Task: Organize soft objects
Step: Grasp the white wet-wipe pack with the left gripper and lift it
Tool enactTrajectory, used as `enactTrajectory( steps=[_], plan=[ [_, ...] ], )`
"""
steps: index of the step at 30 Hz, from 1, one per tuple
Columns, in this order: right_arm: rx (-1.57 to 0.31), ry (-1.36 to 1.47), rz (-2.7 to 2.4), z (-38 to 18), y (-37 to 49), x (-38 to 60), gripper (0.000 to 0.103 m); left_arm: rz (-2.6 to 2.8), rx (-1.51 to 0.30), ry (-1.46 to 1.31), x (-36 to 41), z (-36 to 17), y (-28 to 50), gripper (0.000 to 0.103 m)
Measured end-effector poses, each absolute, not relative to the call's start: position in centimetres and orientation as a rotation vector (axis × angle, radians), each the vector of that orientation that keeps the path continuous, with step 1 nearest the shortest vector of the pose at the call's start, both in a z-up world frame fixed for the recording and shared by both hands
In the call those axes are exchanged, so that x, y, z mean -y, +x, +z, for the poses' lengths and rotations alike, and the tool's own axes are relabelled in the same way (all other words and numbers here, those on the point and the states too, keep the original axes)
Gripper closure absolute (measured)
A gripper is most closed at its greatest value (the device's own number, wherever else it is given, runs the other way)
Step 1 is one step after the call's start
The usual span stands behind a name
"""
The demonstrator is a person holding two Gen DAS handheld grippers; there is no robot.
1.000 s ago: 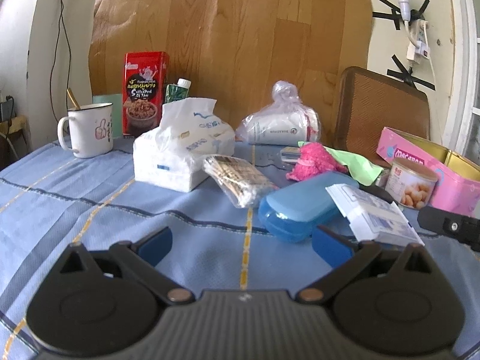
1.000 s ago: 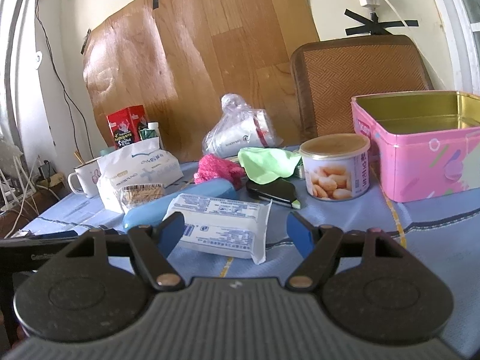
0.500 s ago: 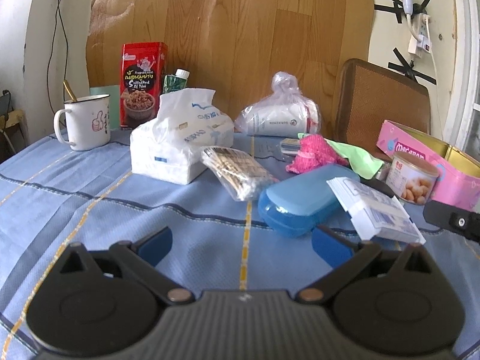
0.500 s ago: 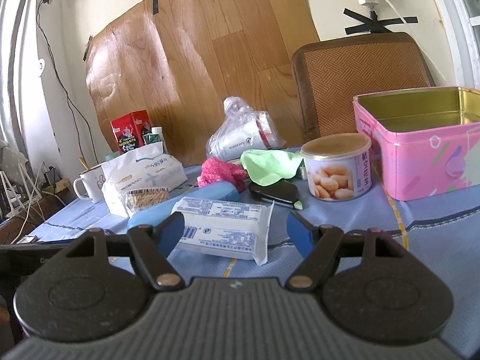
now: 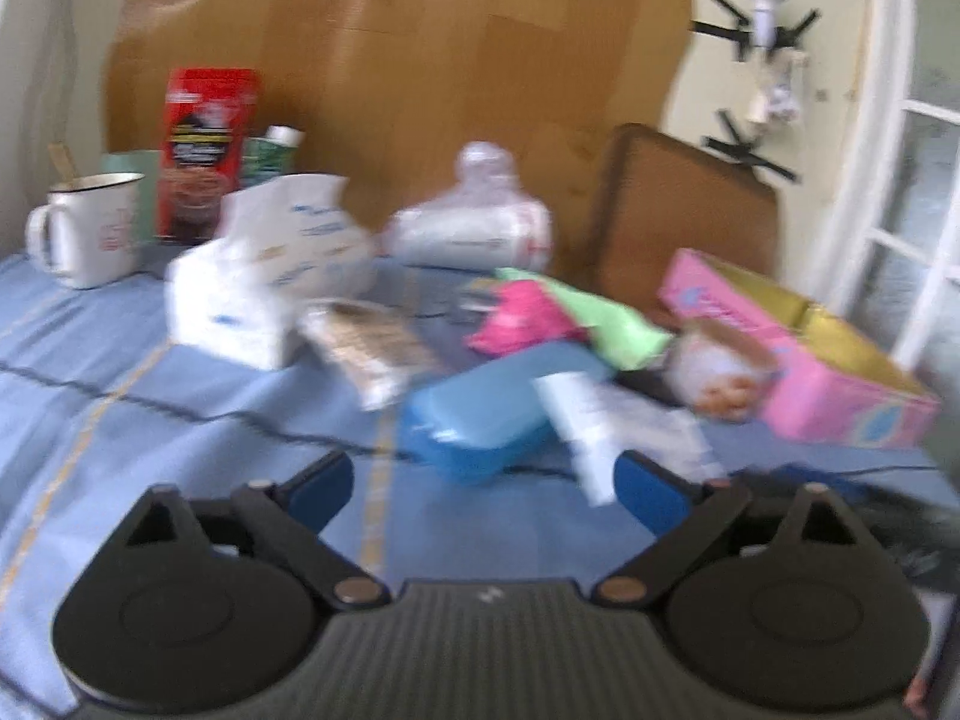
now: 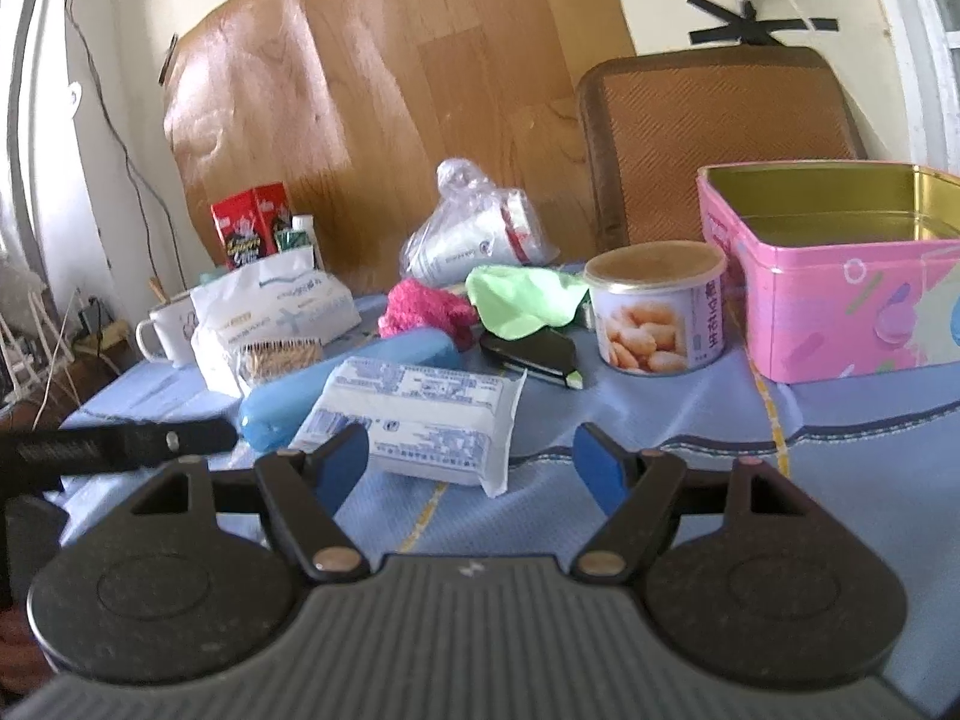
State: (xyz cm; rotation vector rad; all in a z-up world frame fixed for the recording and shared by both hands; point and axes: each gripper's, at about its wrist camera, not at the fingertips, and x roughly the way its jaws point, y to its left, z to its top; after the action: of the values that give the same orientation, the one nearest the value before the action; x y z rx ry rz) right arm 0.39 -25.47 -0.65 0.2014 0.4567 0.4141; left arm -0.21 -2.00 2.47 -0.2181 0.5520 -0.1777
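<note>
A pink fuzzy cloth (image 6: 426,309) and a light green cloth (image 6: 522,297) lie together mid-table, behind a blue plastic case (image 6: 336,384). A white wipes pack (image 6: 420,414) leans on the case. A soft tissue pack (image 6: 282,306) stands at the left. My right gripper (image 6: 471,453) is open and empty just in front of the wipes pack. The left wrist view is blurred. My left gripper (image 5: 483,483) hovers before the blue case (image 5: 486,414) with its jaws closing and nothing between them. The pink cloth (image 5: 522,315) lies beyond the case.
An open pink tin (image 6: 840,294) stands at the right with a snack can (image 6: 657,306) beside it. A bagged white roll (image 6: 474,240), a red box (image 5: 207,150), a mug (image 5: 84,228) and a chair back (image 6: 714,132) line the rear. A black object (image 6: 534,354) lies under the green cloth.
The left wrist view has swung and blurred, with the objects shifted left in it, and its jaws stand slightly narrower. The right gripper has stayed put.
</note>
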Motion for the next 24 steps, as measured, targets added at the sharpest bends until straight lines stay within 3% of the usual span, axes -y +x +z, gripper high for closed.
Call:
enactTrajectory(
  steps=[2, 7, 12, 13, 14, 18, 24],
  plan=[
    [-0.505, 0.188, 0.446, -0.8, 1.0, 25.3, 0.025, -0.223, -0.574, -0.211, 2.7, 2.9, 0.6, 0.013],
    [-0.592, 0.118, 0.491, -0.8, 2.7, 24.5, 0.024, -0.325, -0.696, -0.329, 3.6, 2.7, 3.7, 0.043],
    [-0.614, 0.02, 0.504, -1.0, 4.1, 23.2, 0.028, -0.333, -0.79, -0.351, 4.7, 1.2, 6.1, 0.064],
    [-0.614, 0.015, 0.51, -1.2, 4.2, 23.1, 0.03, -0.334, -0.8, -0.361, 4.7, 1.0, 6.3, 0.066],
    [-0.604, -0.003, 0.518, -1.2, 4.0, 22.9, 0.044, -0.337, -0.799, -0.382, 4.6, 1.0, 6.2, 0.068],
    [-0.576, -0.03, 0.51, -1.1, 3.1, 23.1, 0.068, -0.351, -0.754, -0.358, 5.2, 2.5, 5.1, 0.074],
    [-0.48, 0.03, 0.47, -0.2, 1.6, 24.8, 0.073, -0.43, -0.7, -0.277, 8.5, 5.2, 4.8, 0.074]
  ],
)
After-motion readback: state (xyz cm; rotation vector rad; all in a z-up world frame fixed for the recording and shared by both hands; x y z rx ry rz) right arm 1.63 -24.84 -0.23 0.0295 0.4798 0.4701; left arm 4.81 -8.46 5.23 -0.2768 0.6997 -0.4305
